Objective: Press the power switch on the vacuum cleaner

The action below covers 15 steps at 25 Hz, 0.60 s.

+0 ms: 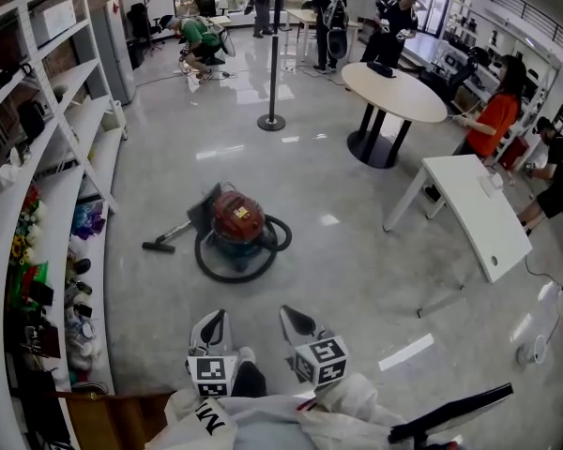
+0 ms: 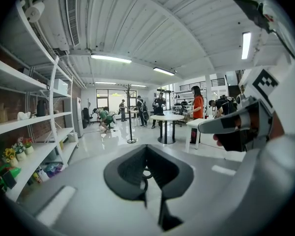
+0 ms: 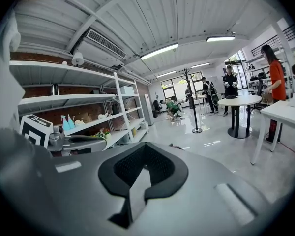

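The vacuum cleaner (image 1: 238, 218) is a red canister with a black base, standing on the grey floor in the middle of the head view. Its black hose (image 1: 227, 272) loops round it, and the wand ends in a floor nozzle (image 1: 157, 247) at the left. Both grippers are held low near the person's body, well short of the vacuum. The left gripper (image 1: 213, 326) and the right gripper (image 1: 296, 322) point toward it, both shut on nothing. The left gripper view shows the dark jaw pads (image 2: 147, 173) closed together, as does the right gripper view (image 3: 143, 171).
White shelving (image 1: 66, 157) with small items lines the left side. A round white table (image 1: 394, 92) and a tilted white table (image 1: 479, 214) stand to the right. A pole on a round base (image 1: 272, 120) is beyond the vacuum. Several people are at the back and right.
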{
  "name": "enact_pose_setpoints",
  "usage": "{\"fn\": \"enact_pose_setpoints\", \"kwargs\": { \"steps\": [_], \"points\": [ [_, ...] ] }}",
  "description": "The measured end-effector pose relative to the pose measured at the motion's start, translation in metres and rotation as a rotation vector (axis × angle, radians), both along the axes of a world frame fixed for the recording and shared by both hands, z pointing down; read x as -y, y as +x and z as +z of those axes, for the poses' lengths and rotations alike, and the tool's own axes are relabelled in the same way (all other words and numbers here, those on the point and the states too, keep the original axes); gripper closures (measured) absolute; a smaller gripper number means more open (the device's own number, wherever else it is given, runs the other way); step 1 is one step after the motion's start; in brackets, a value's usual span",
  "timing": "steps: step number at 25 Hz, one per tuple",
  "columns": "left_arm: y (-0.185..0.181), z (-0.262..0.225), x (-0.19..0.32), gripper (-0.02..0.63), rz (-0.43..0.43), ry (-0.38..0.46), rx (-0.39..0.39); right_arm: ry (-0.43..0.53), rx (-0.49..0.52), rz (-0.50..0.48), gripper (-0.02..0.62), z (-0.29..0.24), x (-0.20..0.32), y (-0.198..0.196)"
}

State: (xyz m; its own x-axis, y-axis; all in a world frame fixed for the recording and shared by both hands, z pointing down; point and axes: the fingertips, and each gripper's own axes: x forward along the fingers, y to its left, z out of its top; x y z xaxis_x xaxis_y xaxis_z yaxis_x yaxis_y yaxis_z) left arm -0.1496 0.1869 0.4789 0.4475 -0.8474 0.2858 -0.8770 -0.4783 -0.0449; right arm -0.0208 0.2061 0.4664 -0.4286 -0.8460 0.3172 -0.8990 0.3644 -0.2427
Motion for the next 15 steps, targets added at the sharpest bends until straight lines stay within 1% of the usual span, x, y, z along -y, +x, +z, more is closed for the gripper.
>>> {"fn": "enact_pose_setpoints", "kwargs": {
  "steps": [15],
  "points": [
    [-0.009,0.005,0.076,0.606,0.030,-0.026,-0.008,-0.036,-0.015,0.012,0.595,0.006,0.071,-0.015]
  ]
}}
